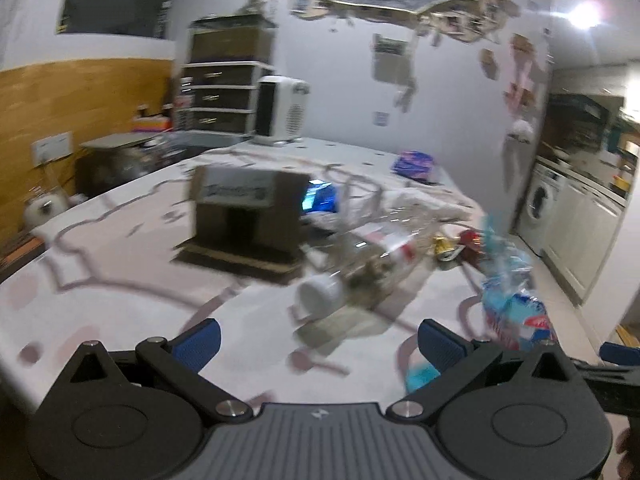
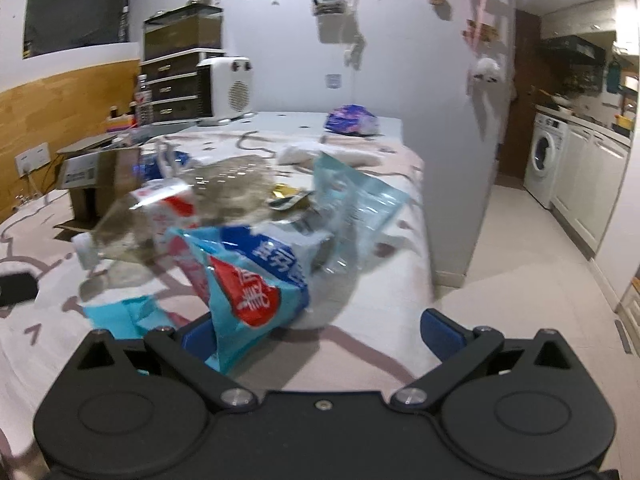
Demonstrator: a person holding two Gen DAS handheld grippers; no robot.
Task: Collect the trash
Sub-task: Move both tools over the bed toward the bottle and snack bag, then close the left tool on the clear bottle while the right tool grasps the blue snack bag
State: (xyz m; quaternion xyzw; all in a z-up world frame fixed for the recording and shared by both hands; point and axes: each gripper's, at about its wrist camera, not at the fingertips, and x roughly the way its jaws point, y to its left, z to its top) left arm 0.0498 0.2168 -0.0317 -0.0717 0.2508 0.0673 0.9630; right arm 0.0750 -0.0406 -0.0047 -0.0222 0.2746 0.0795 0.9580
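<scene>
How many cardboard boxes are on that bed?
1: the cardboard box stands open toward the bed's left side, behind the clear plastic bottle. Others could be hidden behind the trash.

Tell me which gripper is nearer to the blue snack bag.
Right. The right gripper has the blue snack bag just in front of its open fingers; the left gripper sits to the bag's left, facing the clear bottle.

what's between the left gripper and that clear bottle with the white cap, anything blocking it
Nothing visible blocks it. The left gripper is open, and only bare patterned tabletop lies between its fingers and the clear bottle, whose white cap points toward the gripper. The blue snack bag sits off to the right, beside the path.
</scene>
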